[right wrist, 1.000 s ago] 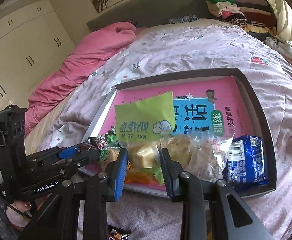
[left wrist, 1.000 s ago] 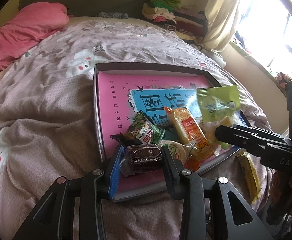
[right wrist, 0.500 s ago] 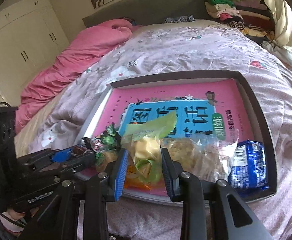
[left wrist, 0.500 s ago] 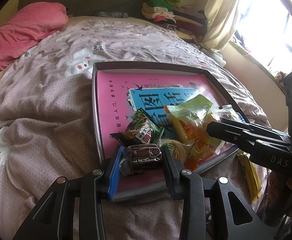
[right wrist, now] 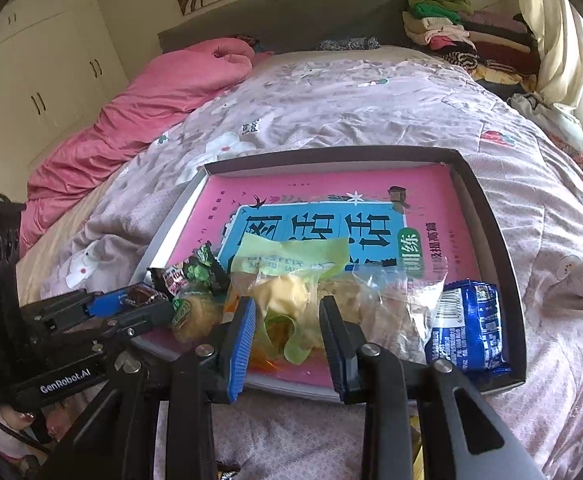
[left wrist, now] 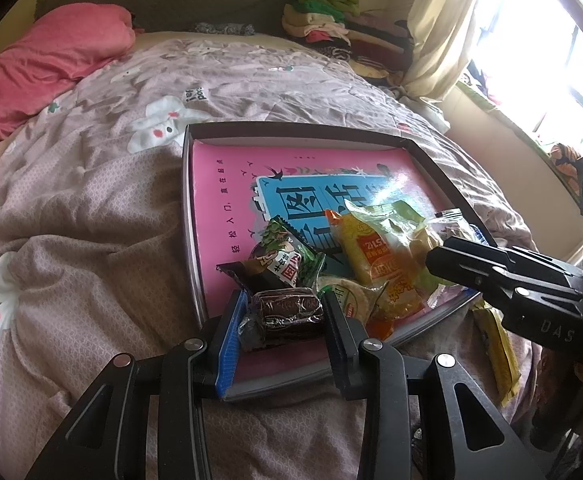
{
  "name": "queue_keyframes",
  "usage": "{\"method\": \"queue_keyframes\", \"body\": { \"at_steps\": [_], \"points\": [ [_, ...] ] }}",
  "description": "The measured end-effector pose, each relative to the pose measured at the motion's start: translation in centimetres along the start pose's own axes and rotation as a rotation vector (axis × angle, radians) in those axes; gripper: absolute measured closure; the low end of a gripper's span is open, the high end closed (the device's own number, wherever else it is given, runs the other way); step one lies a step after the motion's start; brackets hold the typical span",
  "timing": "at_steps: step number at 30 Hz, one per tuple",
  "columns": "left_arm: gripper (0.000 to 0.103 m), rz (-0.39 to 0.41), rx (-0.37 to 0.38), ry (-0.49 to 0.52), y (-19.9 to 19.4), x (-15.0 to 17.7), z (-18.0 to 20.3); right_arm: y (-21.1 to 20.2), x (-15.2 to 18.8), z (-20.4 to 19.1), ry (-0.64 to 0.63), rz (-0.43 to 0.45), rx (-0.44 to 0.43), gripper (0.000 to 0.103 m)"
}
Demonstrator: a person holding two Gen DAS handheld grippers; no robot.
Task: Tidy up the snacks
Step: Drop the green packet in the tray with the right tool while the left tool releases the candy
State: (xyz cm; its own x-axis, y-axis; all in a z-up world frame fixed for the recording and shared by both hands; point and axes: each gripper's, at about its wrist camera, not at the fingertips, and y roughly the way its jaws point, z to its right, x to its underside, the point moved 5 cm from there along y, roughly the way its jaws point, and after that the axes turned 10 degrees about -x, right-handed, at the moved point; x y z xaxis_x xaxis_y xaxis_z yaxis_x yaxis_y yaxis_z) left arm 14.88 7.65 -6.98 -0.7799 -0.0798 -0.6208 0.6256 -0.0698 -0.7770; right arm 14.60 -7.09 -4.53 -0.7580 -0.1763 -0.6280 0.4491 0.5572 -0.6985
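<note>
1. Left gripper: jaws nearly closed, clamped on a dark brown wrapped cake at the near edge of the tray.
2. Right gripper: jaws narrow, pinching a clear green-topped snack bag that droops onto the tray's near end.
3. Tray sits on the bed, pink book lying inside it.
4. Already in tray: green candy packet, orange packet, round cracker pack, blue packet at right corner.
5. Yellow packet on the quilt, outside the tray.
</note>
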Motion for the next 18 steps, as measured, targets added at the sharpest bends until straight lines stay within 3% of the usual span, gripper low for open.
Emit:
{"method": "queue_keyframes", "body": {
  "at_steps": [8, 12, 18],
  "points": [
    [0.062, -0.001, 0.007, -0.001, 0.0, 0.0, 0.1, -0.8, 0.2, -0.3, -0.018, 0.015, 0.013, 0.069],
    [0.044, 0.009, 0.02, 0.0, -0.5, 0.0, 0.3, -1.7, 0.2, -0.4, -0.025, 0.032, 0.018, 0.068],
    [0.039, 0.031, 0.026, 0.011, -1.8, -0.1, 0.4, -4.3, 1.0, -0.1, -0.013, 0.065, 0.028, 0.058]
  ]
}}
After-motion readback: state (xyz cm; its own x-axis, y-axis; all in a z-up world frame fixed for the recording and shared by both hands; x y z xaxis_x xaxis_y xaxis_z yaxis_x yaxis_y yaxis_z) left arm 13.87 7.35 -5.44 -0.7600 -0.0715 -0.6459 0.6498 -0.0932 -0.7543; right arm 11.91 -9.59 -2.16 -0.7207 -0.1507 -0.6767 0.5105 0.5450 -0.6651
